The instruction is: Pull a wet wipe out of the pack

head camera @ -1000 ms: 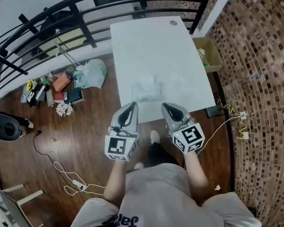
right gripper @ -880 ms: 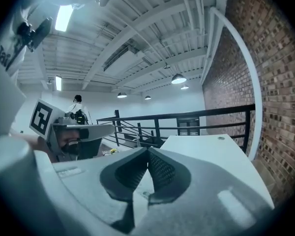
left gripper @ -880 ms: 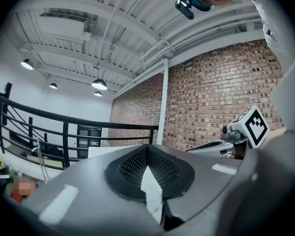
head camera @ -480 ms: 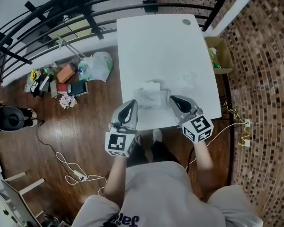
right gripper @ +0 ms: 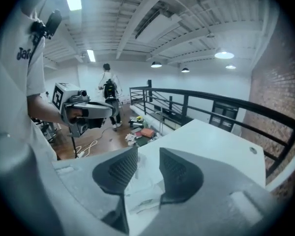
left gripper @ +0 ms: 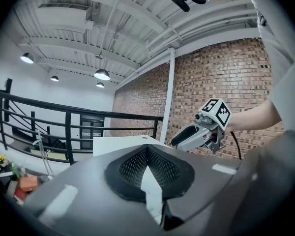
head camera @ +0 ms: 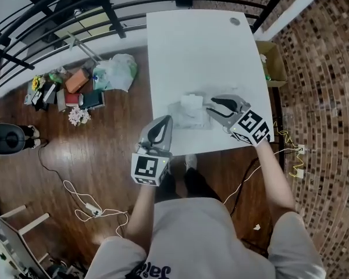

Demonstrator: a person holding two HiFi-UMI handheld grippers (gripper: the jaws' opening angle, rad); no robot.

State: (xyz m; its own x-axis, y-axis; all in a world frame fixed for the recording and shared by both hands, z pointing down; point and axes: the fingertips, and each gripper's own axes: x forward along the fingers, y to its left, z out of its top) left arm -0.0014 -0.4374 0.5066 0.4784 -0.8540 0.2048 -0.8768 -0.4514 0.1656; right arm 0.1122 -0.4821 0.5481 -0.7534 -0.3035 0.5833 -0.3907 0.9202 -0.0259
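The pack (head camera: pixel 189 112) lies flat on the table (head camera: pixel 186 45) with a tuft of wipe (head camera: pixel 192 101) standing out of its top. It sits straight ahead of the right claw (head camera: pixel 211 106) and a little below it, just beyond the tips. Its long axis looks to run across the table, roughly in line with that claw's reach. The right claw is the nearer of the two. Its jaws have just been opening and now stand well apart, gripping nothing; in its own view the pack (right gripper: pixel 140 195) shows through the gap between the pads, untouched. The left claw (head camera: pixel 166 121) hangs at the pack's near left corner, short of it, with its tips together on nothing. A second ago both claws hung side by side at the table's near edge, the right one shut and pointing up the table. Since then the right claw has swung round to come in from the pack's right end and rolled onto its side, while the left has only crept forward. I judge the coming move to be a short advance onto the tuft.
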